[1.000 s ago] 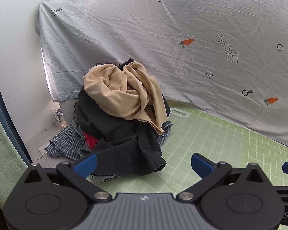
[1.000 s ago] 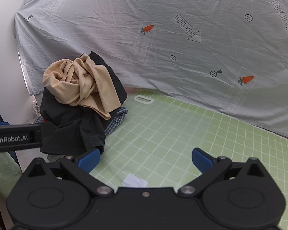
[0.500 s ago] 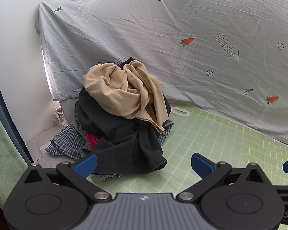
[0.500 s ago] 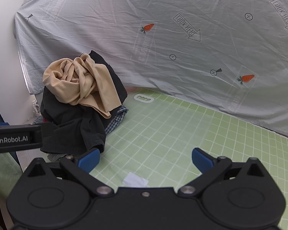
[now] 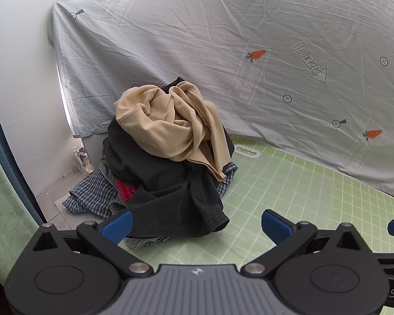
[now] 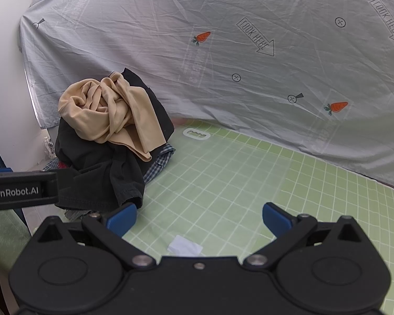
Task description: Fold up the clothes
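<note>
The left gripper point(image 5: 195, 224) hangs above the green grid mat point(image 5: 315, 191) with its blue-tipped jaws spread wide and nothing between them. The right gripper point(image 6: 199, 216) is in the same state: jaws wide apart, empty, over bare mat.

The clothes lie in one heap at the mat's far left corner. In the left wrist view the pile sits at about 11 o'clock from the gripper, just beyond the left fingertip; in the right wrist view it sits at about 10 o'clock. A crumpled tan garment point(image 5: 168, 126) crowns the pile, one fold trailing down toward 5 o'clock. Under it is a black garment point(image 5: 168, 197) whose hem spills onto the mat. A blue checked shirt point(image 5: 92, 197) pokes out at the bottom on both sides, and a bit of red cloth point(image 5: 124, 190) shows between the black and the check.

Behind the heap hangs a wrinkled grey sheet point(image 5: 223, 52) printed with carrots and arrows. A small white paper scrap point(image 6: 185, 246) lies on the mat between the right gripper's fingers, at 6 o'clock in that view.
</note>
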Available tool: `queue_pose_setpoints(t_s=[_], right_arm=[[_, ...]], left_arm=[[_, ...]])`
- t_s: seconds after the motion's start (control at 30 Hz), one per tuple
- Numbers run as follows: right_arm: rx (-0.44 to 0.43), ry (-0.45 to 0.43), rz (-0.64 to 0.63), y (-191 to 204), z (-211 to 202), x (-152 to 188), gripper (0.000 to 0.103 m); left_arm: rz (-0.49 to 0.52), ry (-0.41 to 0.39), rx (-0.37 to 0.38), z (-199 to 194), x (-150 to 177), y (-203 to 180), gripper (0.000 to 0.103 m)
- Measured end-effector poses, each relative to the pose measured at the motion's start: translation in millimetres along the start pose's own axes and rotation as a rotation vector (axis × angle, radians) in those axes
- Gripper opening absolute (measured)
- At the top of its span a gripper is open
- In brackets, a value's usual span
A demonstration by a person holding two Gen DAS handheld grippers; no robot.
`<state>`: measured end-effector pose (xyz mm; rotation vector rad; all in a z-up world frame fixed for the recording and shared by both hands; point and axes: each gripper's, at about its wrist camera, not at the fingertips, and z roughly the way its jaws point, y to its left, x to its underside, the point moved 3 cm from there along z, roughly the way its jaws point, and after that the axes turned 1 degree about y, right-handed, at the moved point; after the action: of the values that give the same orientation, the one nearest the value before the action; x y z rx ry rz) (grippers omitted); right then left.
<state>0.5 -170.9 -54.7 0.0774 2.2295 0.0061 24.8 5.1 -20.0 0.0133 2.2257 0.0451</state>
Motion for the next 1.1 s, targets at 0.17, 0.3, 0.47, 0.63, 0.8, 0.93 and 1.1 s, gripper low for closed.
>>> queue_pose_setpoints(t_s=[0.17, 0.3, 0.47, 0.63, 0.8, 0.93, 1.1], right_arm=[[0.001, 0.001, 0.001, 0.4, -0.1, 0.7, 0.103], [0.004, 0.006, 0.006, -0.2, 1.0, 1.4, 0.103], [0.008, 0.016, 0.011, -1.0, 3.4, 3.5, 0.103], [-0.009, 0.035, 0.020, -1.3, 8.9, 6.7, 0.103], [-0.012, 0.062, 0.033, -3.8, 21.8, 6.9, 0.103], [-0.030, 0.086, 0.045, -4.5, 35.4, 7.6, 0.103], [-0.066, 0.093, 0.011, 9.0, 70.9, -8.1, 0.103]], left_arm=[[0.001, 0.003, 0.001, 1.1, -0.1, -0.6, 0.103], [0.002, 0.007, 0.001, 2.0, 0.7, -0.5, 0.103], [0.002, 0.025, 0.003, 4.4, 4.1, -0.6, 0.103], [0.001, 0.060, -0.003, 11.8, 8.1, 0.0, 0.103], [-0.002, 0.093, -0.016, 26.4, 6.7, 4.3, 0.103], [-0.005, 0.120, -0.028, 41.3, 3.9, 9.0, 0.103], [-0.009, 0.154, -0.044, 60.0, 0.5, 15.0, 0.103]])
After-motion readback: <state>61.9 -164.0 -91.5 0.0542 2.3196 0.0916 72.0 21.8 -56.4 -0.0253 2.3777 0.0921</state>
